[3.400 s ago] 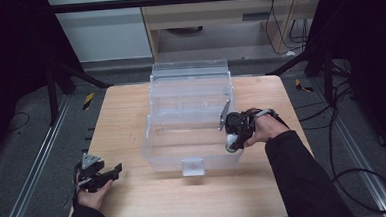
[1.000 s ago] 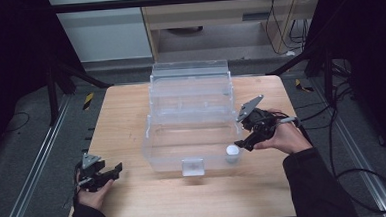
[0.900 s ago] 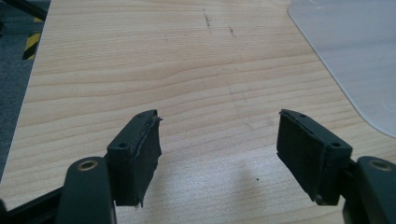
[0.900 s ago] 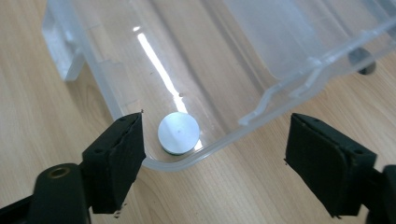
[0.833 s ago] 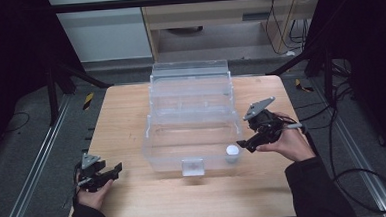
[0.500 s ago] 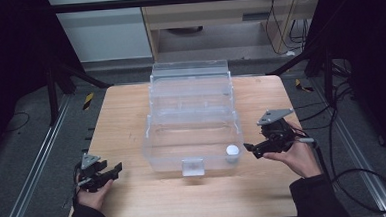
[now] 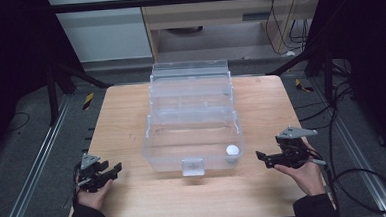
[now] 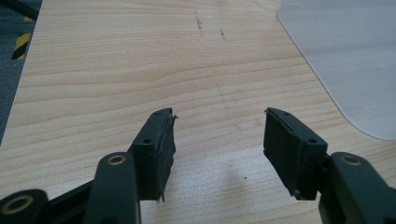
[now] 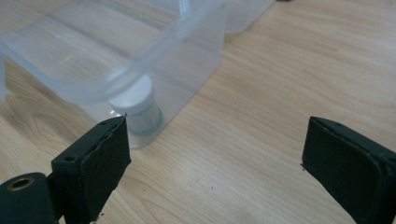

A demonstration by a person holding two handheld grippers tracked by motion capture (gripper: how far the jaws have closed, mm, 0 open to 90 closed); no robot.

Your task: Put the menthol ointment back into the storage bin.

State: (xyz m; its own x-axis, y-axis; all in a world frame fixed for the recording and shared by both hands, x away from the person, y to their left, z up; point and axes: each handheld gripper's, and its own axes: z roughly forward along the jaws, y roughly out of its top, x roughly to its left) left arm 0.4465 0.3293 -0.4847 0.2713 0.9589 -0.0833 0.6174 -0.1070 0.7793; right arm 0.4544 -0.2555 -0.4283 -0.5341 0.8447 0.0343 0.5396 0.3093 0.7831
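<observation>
While the small white-capped round jar point(image 7: 231, 150) stood inside the clear plastic tiered storage box point(image 7: 191, 119), at its near right corner, the right gripper point(image 7: 267, 159) was held just right of that box, jaws spread wide and empty; the left gripper point(image 7: 115, 168), well left of the box, was also parted on nothing.

One clear tiered box point(image 7: 191, 113), one white-capped jar point(image 7: 232, 150), two grippers, one table point(image 7: 265, 195).
</observation>
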